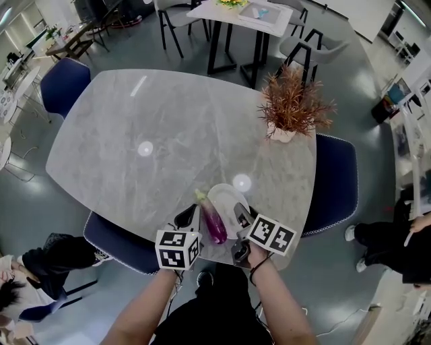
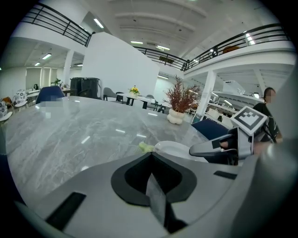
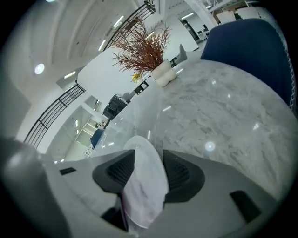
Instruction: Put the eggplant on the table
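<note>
A purple eggplant [image 1: 215, 224] with a green stem [image 2: 145, 147] lies on the grey marble table [image 1: 148, 148] near its front edge, against the left side of a white plate [image 1: 227, 200]. My left gripper [image 1: 188, 217] sits just left of the eggplant. Its jaws [image 2: 153, 181] are shut with nothing in them. My right gripper [image 1: 241, 217] is at the plate's right side. In the right gripper view the plate's rim [image 3: 145, 179] stands between the two pads [image 3: 120, 170], and the right gripper [image 3: 149, 173] is open around it.
A potted dried plant [image 1: 291, 108] stands at the table's far right. Blue chairs [image 1: 335, 182] sit round the table, one [image 1: 118, 246] right under the front edge. A person [image 1: 390, 246] stands at the right. More tables [image 1: 242, 17] are behind.
</note>
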`<state>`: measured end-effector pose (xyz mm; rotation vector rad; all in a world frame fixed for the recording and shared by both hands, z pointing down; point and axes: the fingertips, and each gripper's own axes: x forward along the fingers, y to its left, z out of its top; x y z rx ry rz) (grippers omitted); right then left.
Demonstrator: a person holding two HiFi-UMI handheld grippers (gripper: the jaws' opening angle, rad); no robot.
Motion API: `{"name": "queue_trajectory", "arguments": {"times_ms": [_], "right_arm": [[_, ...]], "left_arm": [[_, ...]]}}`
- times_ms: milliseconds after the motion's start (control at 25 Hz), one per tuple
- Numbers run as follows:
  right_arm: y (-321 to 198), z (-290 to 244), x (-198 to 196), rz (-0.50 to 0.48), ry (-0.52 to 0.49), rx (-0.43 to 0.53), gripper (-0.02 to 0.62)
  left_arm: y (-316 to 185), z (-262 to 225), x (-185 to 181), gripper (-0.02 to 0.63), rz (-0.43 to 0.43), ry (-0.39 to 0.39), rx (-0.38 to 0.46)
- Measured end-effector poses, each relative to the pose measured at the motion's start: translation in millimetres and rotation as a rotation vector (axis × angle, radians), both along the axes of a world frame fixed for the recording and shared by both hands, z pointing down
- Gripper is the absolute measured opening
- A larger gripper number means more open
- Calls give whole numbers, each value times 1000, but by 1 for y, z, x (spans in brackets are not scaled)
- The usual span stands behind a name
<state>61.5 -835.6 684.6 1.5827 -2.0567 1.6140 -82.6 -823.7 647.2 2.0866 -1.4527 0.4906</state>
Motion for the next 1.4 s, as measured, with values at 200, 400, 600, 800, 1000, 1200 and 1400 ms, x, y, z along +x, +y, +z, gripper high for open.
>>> {"name": "queue_trajectory", "arguments": {"times_ms": [200, 400, 600, 800, 1000, 1200, 1400], "right_arm": [[-5, -13, 18, 10, 101, 78, 169], [-8, -21, 25, 21, 111, 102, 169], [-5, -32, 36, 41, 132, 135, 169], [3, -48, 35, 13, 125, 171, 167], [18, -71, 27, -25, 120, 216, 167], [40, -91, 20, -24, 110, 247, 166], [72, -109, 18, -16, 120, 270, 163]], "left_arm": [[-4, -2, -2, 6, 0, 6, 10], [-5, -5, -6, 6, -2, 11, 17], [2, -13, -7, 6, -1, 17, 27], [15, -23, -9, 6, 8, 21, 38], [30, -45, -11, 6, 18, 34, 74], [48, -70, -11, 6, 38, 55, 124], [72, -89, -9, 6, 64, 77, 169]]}}
